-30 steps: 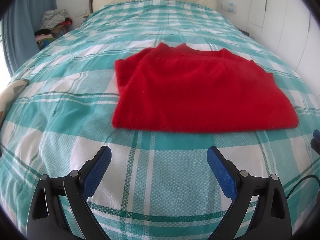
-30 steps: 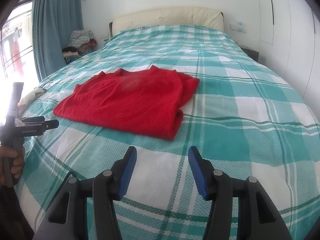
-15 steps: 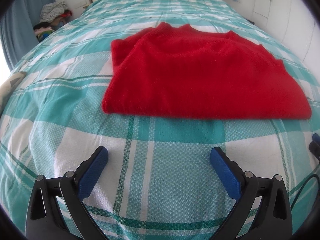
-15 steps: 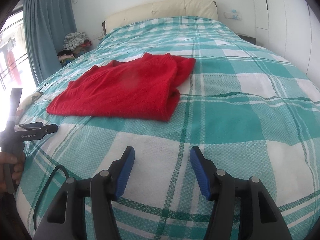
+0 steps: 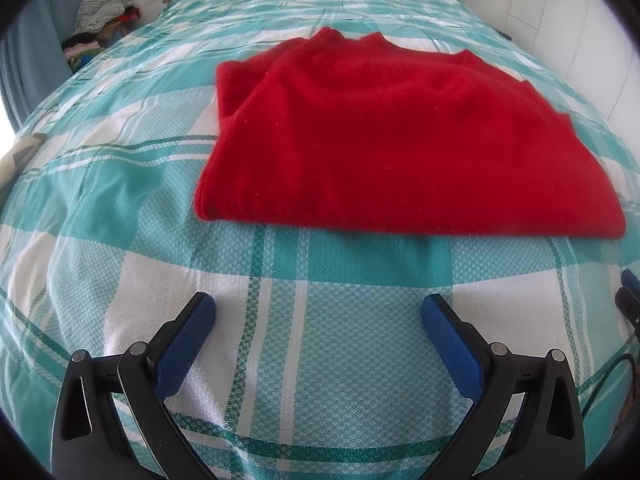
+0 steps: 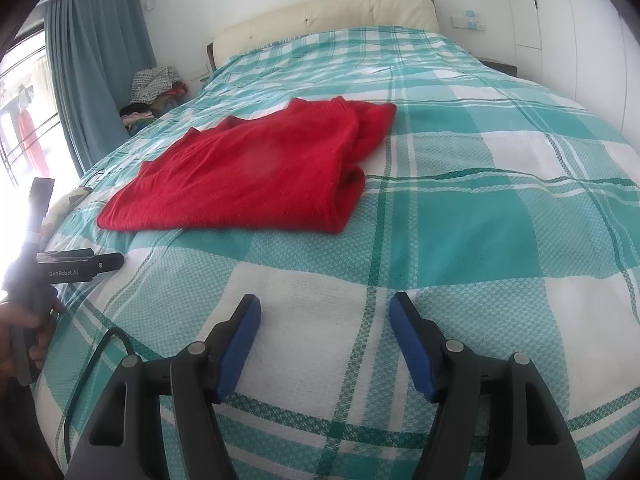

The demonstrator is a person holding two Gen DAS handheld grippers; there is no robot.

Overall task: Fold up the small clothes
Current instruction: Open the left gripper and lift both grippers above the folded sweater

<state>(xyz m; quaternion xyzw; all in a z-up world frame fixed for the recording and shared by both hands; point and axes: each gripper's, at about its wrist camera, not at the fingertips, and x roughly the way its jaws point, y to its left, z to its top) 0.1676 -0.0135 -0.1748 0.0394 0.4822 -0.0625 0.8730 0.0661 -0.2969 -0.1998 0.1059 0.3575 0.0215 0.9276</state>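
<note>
Red sweater [image 5: 404, 136] lies folded flat on the bed cover [image 5: 320, 360], a teal-and-white check fabric. In the left wrist view its near edge runs straight across, ahead of the fingertips and apart from them. One sleeve is tucked under along the left side. The neck end points toward the headboard [image 6: 324, 20].

Left gripper [image 5: 319, 312]: jaws stand wide apart. Nothing lies between them except bare bed cover. The blue pads [image 5: 186, 344] do not touch the sweater.

Right gripper [image 6: 325, 312]: jaws are opening, at a narrower gap than the left. Only bed cover shows between them. In the right wrist view the sweater [image 6: 248, 176] sits ahead and to the left, well clear of the pads [image 6: 240, 340]. Its folded right edge forms a thick roll facing this gripper.

Position of the two tools: in the right wrist view the left gripper body [image 6: 80, 266] appears at the left border, held by a hand [image 6: 24, 340], beside the near left corner of the sweater. A black cable [image 6: 100, 356] loops over the bed cover below it. In the left wrist view a small part of the right gripper [image 5: 630, 300] shows at the right border.

Surroundings: a blue curtain [image 6: 96, 68] hangs left of the bed. A pile of clothes [image 6: 154, 88] sits beside the headboard. White cupboard doors [image 6: 580, 40] stand on the right
</note>
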